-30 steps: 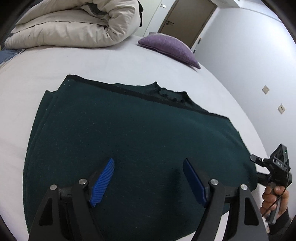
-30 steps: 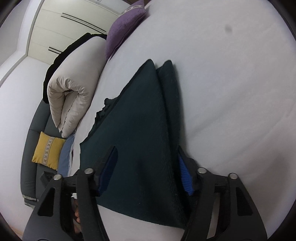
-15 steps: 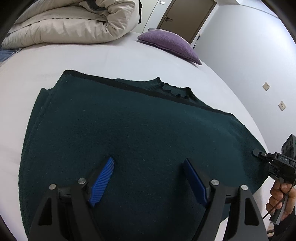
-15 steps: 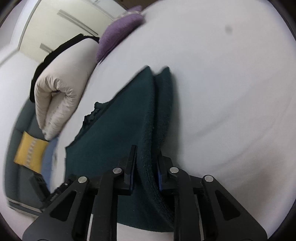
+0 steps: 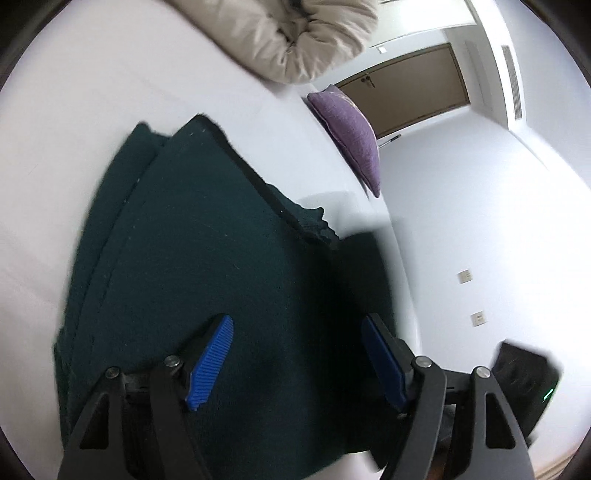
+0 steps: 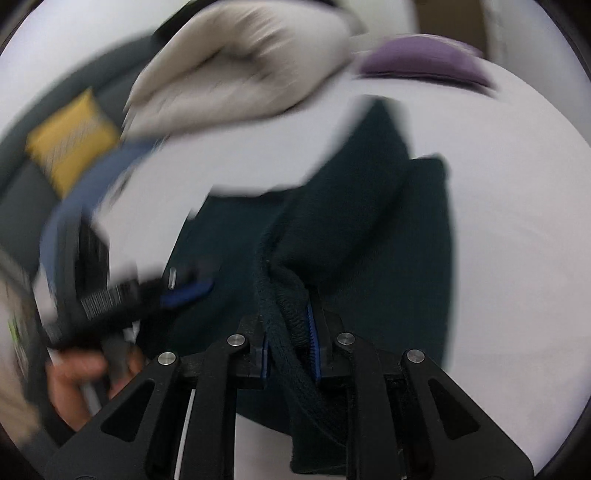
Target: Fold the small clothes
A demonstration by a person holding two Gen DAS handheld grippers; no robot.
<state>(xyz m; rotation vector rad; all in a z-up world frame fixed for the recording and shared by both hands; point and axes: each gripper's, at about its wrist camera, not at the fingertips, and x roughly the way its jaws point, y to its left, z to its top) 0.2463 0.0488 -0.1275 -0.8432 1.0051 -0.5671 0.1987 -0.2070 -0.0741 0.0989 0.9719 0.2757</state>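
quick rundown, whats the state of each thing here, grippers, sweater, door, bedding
right gripper: shut on the sweater's edge, fabric bunched between its pads
left gripper: jaws apart and closing slightly, above the sweater, gripping nothing
dark green sweater: partly folded on the bed, one side lifted by the right gripper
door: closed
beige duvet: rolled up on the bed
purple pillow: lying on the bed by its edge

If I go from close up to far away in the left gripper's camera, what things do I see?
Left gripper → dark green sweater lying on the white bed → purple pillow → brown door.
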